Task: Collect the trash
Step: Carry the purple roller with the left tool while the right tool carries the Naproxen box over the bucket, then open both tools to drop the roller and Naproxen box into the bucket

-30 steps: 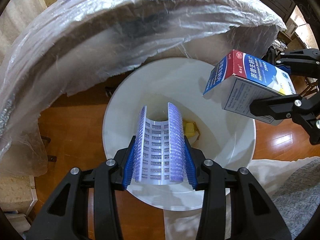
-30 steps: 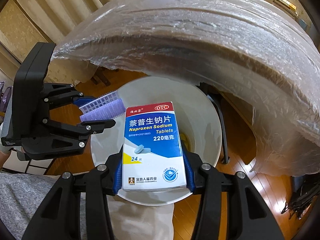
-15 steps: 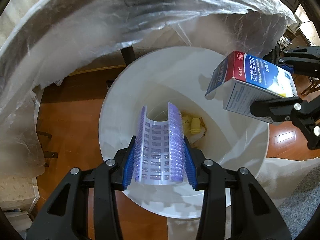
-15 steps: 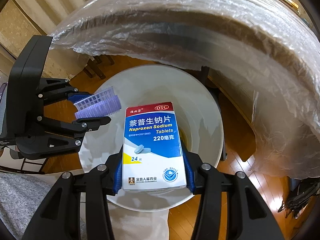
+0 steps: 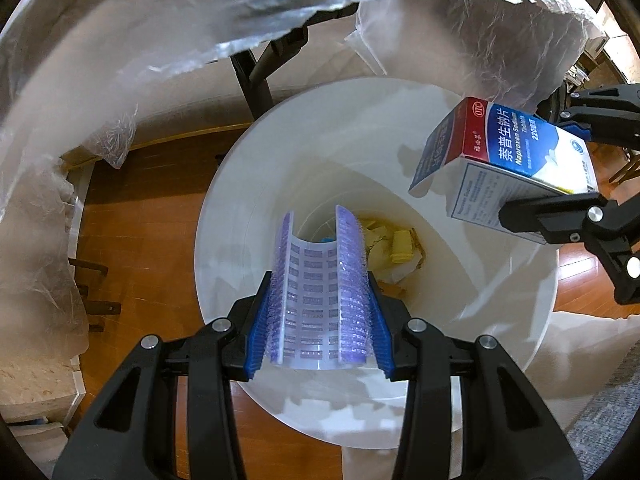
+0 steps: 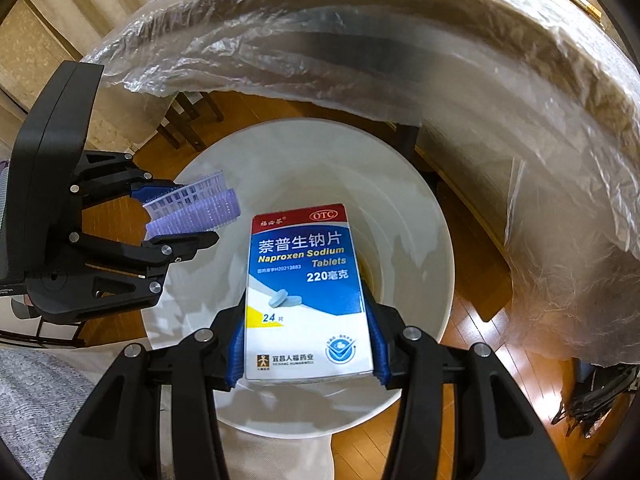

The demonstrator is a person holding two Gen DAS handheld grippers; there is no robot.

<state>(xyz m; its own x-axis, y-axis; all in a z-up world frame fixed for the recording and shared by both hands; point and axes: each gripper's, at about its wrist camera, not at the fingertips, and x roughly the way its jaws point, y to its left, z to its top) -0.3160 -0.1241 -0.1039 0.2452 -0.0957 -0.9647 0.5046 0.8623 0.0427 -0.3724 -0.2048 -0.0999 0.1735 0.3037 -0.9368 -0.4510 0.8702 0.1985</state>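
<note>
While both grippers hang over the white bin (image 5: 224, 216), nothing in hand is dropped yet. The left gripper (image 5: 318, 320) has its jaws clamped on a purple hair roller (image 5: 316, 292), the blue pads pressing on its bristly sides; the roller sits right above the bin mouth. The right gripper (image 6: 306, 344) is clamped on a pill box (image 6: 308, 292), also over the opening, beside the left one but not touching it. Some trash is already in: yellowish crumpled scraps (image 5: 400, 244) lie at the bin bottom. Judged from this, collection is partway, with two releases left for these items. Whether more trash waits elsewhere cannot be told, as the table top is out of sight behind the plastic sheet (image 6: 400, 60) draped over its edge. Much of the bin floor is blocked by the roller, and a small blue bit down there is too hidden to identify. The wood floor (image 5: 132, 208) shows around the bin.
</note>
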